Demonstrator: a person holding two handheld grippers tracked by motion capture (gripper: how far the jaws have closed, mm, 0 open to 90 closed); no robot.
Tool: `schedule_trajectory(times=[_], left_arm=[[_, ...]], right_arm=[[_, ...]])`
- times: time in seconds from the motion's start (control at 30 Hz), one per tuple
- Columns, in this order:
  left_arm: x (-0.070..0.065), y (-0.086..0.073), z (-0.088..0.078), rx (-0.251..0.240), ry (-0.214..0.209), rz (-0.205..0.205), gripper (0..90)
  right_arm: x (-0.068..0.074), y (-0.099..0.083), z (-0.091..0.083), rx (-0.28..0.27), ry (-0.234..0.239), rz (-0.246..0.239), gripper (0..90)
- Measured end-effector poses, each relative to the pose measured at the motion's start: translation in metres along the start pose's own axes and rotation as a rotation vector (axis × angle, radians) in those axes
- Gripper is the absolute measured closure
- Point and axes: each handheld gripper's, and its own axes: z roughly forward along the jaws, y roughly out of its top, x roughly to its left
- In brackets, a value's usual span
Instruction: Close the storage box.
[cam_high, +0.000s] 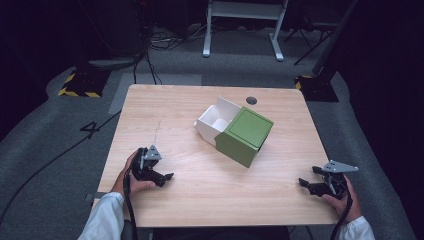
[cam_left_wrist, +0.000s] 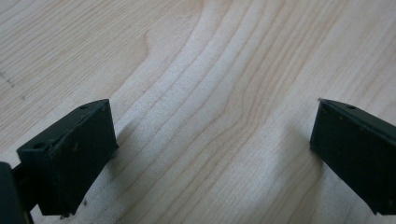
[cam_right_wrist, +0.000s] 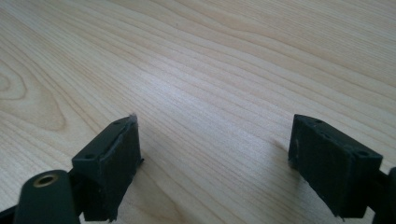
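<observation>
Both grippers, left gripper (cam_high: 162, 176) and right gripper (cam_high: 307, 183), are resting wide and empty on the wooden table (cam_high: 165, 115), while the green box (cam_high: 245, 136) is half hiding a white drawer (cam_high: 216, 120).

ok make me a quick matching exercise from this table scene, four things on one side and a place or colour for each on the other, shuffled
Things:
1. box sleeve
2. inner tray
3. left gripper
4. right gripper

Descriptions:
A. white, sticking out of the far-left end of the sleeve
B. near right edge of the table, fingers open
C. green, at the table's middle
D. near left edge of the table, fingers open

Pairs: 1-C, 2-A, 3-D, 4-B
</observation>
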Motion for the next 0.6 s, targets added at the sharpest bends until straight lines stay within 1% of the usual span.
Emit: schedule_trajectory(times=[0.03,0.07,0.13,0.17,0.2,0.23,0.27,0.3,0.33,0.37,0.4,0.43,0.47,0.53,0.6], left_arm=[[0.001,0.000,0.000,-0.003,0.004,-0.002,0.6],[0.003,0.001,0.000,-0.007,0.008,-0.016,1.6],[0.005,0.002,0.001,-0.031,0.006,-0.016,10.4],[0.006,0.004,0.001,-0.032,0.007,-0.012,14.9],[0.007,0.005,0.001,-0.027,0.003,-0.019,17.4],[0.008,0.007,0.002,-0.027,0.010,-0.021,18.9],[0.008,0.007,0.002,-0.029,0.018,-0.013,18.9],[0.008,0.008,0.002,-0.029,0.014,-0.022,20.2],[0.009,0.009,0.003,-0.028,0.020,-0.023,20.4],[0.009,0.011,0.003,-0.017,0.023,-0.022,20.5],[0.011,0.014,0.002,-0.015,0.021,-0.048,21.9],[0.013,0.016,0.001,-0.030,0.025,-0.056,30.7],[0.014,0.017,0.000,-0.038,0.030,-0.059,33.1],[0.017,0.022,-0.003,-0.051,0.050,-0.069,33.4],[0.020,0.026,-0.004,-0.067,0.049,-0.085,33.3]], right_arm=[[0.000,0.000,0.000,0.000,0.000,0.000,16.8],[0.000,0.000,0.000,0.000,0.000,0.000,16.8],[0.000,0.000,0.000,0.000,0.000,0.000,16.8],[0.000,0.000,0.000,0.000,0.000,0.002,16.8],[0.000,0.000,0.000,0.000,0.000,0.002,16.7],[0.000,0.000,0.000,0.000,0.001,0.002,16.8],[0.000,0.000,0.000,0.000,0.001,0.002,16.8],[0.000,0.000,0.000,-0.001,0.001,0.001,16.7],[0.000,0.000,0.000,-0.001,0.001,0.001,16.7],[0.000,0.000,0.000,0.000,0.000,0.002,16.7],[0.000,0.000,0.000,0.000,0.001,0.001,16.7],[0.000,0.000,0.000,0.000,-0.001,0.001,16.7],[0.000,0.000,0.000,0.000,-0.001,0.000,16.7],[0.000,0.000,0.000,0.000,0.000,0.002,16.7],[0.000,0.000,0.000,0.000,-0.001,0.002,16.7]])
